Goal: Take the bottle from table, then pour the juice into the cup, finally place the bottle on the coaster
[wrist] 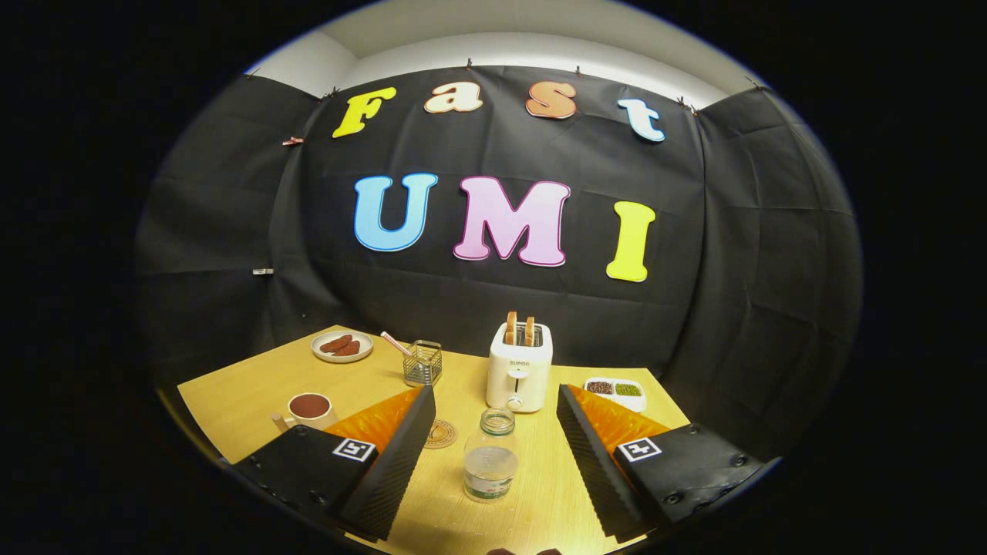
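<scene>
Clear plastic, the bottle (490, 456) stands upright and uncapped on the wooden table (231, 401), between our spread fingers and touching neither; the gripper (493, 455) is released. We judge we are in the first step, closing in for the grasp. Next, we need to ease forward a little, keep the bottle centred and clench on its body without tipping it. Just beyond the left finger lies the coaster (441, 433), and further left the cup (309, 408). Beyond the bottle stands a toaster (519, 366), with a wire basket (422, 362) and plate (341, 346) farther off
</scene>
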`<state>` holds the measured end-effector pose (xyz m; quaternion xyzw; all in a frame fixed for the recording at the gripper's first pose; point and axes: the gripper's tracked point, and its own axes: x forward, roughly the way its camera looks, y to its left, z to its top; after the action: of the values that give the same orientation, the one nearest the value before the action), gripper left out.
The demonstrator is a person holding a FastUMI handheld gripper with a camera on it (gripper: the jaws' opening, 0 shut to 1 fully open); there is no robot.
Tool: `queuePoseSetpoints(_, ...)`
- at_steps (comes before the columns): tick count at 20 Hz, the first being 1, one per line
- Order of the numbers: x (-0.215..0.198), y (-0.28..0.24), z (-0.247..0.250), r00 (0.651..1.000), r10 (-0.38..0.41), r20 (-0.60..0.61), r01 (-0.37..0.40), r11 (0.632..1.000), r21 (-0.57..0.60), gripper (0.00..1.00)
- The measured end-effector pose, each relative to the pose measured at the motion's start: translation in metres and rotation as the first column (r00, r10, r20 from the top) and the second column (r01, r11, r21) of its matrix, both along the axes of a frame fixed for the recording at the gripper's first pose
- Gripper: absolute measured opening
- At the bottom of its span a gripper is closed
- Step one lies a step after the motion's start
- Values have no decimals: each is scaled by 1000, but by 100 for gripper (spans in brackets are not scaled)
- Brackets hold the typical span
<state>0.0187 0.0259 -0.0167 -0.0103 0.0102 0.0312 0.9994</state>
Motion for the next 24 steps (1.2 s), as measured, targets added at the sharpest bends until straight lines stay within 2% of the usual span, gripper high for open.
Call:
queuePoseSetpoints(8,12,0,-18,1000,-1,-26,1,1000,7,98)
queuePoseSetpoints(24,53,-1,-104,990,9,-142,-6,1000,24,98)
